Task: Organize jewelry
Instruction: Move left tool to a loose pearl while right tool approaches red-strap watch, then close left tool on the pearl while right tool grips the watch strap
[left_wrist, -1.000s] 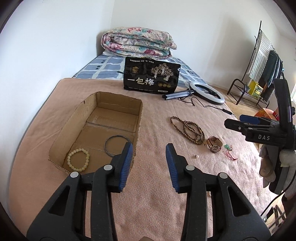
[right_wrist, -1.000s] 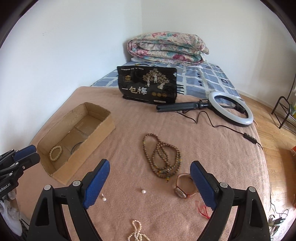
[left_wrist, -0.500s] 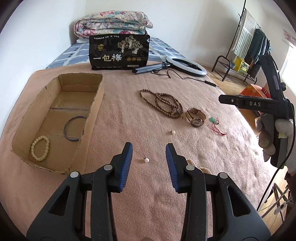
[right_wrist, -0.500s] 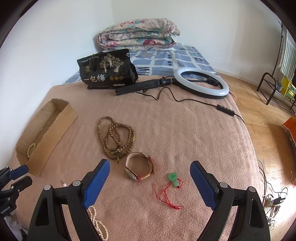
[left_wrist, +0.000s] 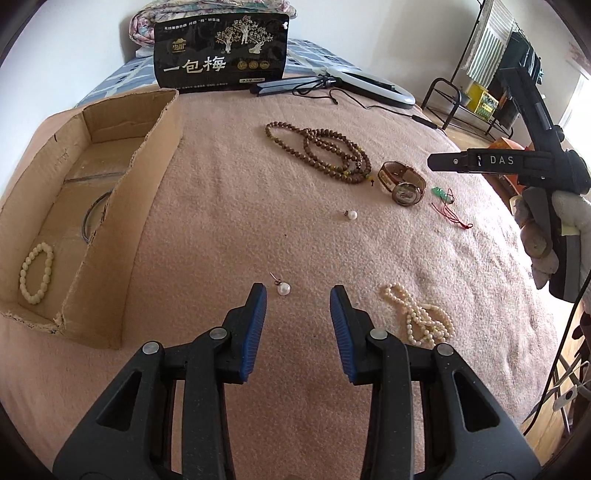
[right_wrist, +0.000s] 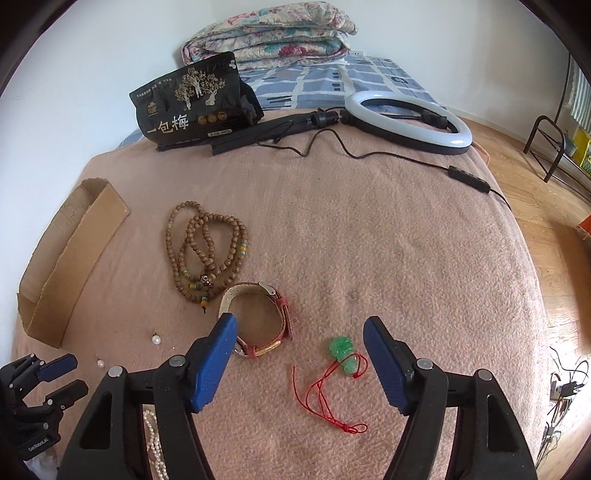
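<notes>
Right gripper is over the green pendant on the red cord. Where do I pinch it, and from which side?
Probably pinch the green pendant itself, coming straight down. It is the only solid lump; the red cord lies flat and loose on the blanket. The open right gripper sits a little left, toward the watch.

Pink blanket (left_wrist: 229, 206) — jewelry, cardboard box (left_wrist: 110, 206)

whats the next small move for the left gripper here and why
Probably ease the left gripper down and slightly left, then shut on the pearl earring. It is open and empty, and the earring lies loose on the blanket just inside its left finger, while the cardboard box already holds two bracelets.
</notes>
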